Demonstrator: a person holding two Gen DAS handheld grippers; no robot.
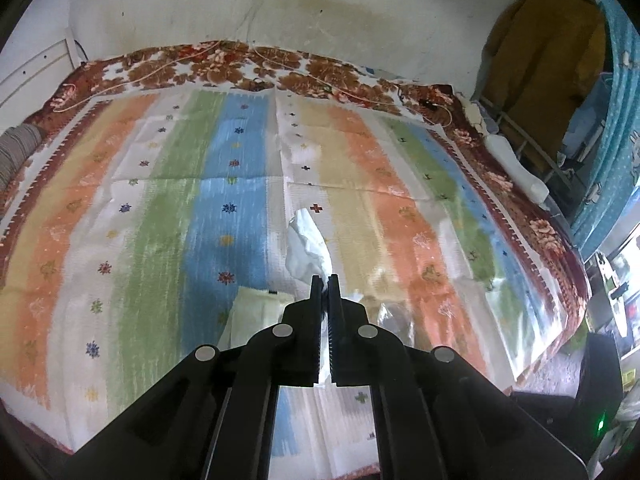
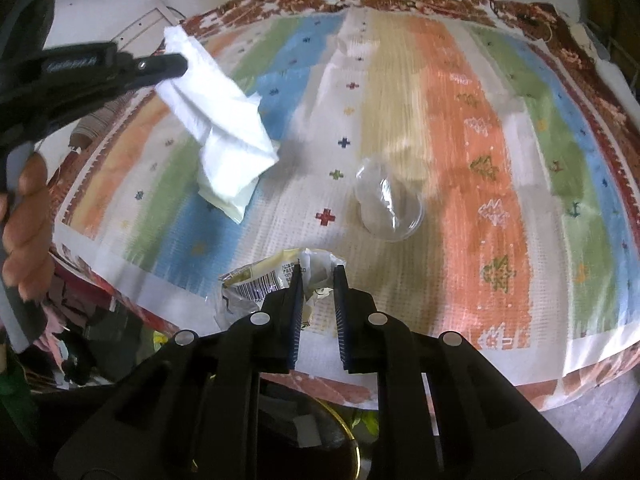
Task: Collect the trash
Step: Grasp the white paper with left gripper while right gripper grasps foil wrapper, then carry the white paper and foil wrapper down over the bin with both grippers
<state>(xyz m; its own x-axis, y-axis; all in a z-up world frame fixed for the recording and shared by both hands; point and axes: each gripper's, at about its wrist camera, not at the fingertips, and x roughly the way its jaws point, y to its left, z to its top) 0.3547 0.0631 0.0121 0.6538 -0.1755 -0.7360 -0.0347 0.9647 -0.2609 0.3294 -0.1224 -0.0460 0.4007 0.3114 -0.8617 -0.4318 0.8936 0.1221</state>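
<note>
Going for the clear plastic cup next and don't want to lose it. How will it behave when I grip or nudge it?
The clear plastic cup lies on its side on the striped cloth, so a nudge will probably roll it. It looks thin-walled and empty: likely very light, and apt to buckle or squirt out under a hard squeeze.

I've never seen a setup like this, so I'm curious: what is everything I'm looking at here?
White crumpled paper tissue: one, hanging from the left tongs.
Yellow-white crinkled snack wrapper: one, near edge, between the right tongs' fingers.
Clear plastic cup: one, lying mid-cloth.
Pale yellow flat packet: one, under the tissue.
Striped woven cloth: one, multicoloured, over the bed.
Floral brown blanket: one, beneath the cloth.
Left tongs: black, shut.
Right tongs: black, open.
Person's hand: one, left edge.
</note>
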